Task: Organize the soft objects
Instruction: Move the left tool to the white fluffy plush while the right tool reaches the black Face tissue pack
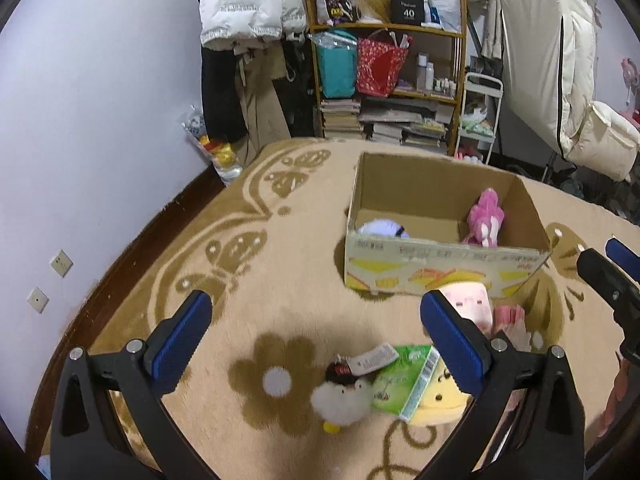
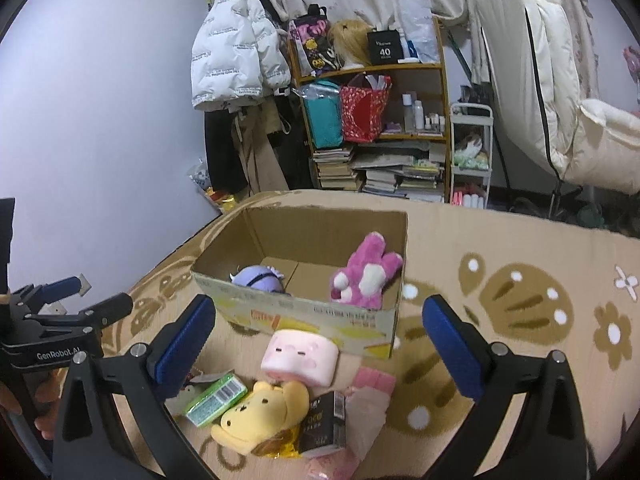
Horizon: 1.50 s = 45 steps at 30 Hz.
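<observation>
- Left claw (image 1: pixel 316 320) spread wide, nothing between its blue pads, hovering over the beige carpet (image 1: pixel 280 248) near a white fluffy toy (image 1: pixel 340 398).
- Right claw (image 2: pixel 320 326) likewise spread and empty, poised above the pile in front of the cardboard box (image 2: pixel 320 316).
- In the box, seen from both wrists: a pink plush (image 2: pixel 366 274) leaning in the right corner, a lavender round plush (image 2: pixel 258 278) at the left.
- Near side of the box, on the carpet: pink square cushion toy (image 2: pixel 300 358) just beside the box wall, yellow bear plush (image 2: pixel 260 420) nearer, green packet (image 2: pixel 216 400) to its left, touching it.
- Only in the right wrist view: a dark packet (image 2: pixel 324 424) right of the bear, and pink socks (image 2: pixel 374 384) beyond it.
- Only in the left wrist view: the white fluffy toy whole, with a paper tag (image 1: pixel 376 358) at its far side.
- Far off, a crowded shelf (image 2: pixel 372 68) and a hanging white jacket (image 2: pixel 232 48).
</observation>
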Tool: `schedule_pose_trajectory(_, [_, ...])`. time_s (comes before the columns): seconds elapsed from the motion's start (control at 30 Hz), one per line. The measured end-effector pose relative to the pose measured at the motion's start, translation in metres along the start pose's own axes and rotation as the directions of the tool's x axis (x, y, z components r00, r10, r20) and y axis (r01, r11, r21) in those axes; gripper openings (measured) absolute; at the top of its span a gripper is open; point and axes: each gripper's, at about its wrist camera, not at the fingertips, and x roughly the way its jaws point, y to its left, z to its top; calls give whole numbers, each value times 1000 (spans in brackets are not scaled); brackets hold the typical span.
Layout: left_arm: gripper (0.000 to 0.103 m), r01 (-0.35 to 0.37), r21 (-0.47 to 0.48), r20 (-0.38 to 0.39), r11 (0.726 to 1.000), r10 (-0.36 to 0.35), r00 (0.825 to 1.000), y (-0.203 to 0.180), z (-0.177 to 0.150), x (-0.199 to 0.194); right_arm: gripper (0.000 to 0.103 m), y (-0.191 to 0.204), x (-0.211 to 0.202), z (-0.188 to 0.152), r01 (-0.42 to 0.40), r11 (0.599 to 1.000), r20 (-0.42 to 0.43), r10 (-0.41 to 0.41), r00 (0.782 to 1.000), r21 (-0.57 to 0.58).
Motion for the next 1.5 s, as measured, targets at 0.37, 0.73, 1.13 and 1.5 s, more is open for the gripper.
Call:
schedule_pose_trajectory(0.37, [103,12,-56,-90,998,-17,996,7,-25,20,103,-9,9,-24,0,999,-48,2,999,46])
schedule_pose_trajectory(0.73, [103,-10,-129,-184,992,-14,983,24,-42,49,103,-8,25,-46,-25,998,-114,31,993,61])
schedule_pose_trajectory(1.13, [103,-2,-160,-279,987,-43,959,27,-57,75,82,-12,42,-65,-48,994,-207,68,976,99])
schedule_pose_trajectory(1.5, [103,-9,-135,-339,991,-37,940,21,-69,89,59,-13,63,-82,-34,995,-320,62,945,92])
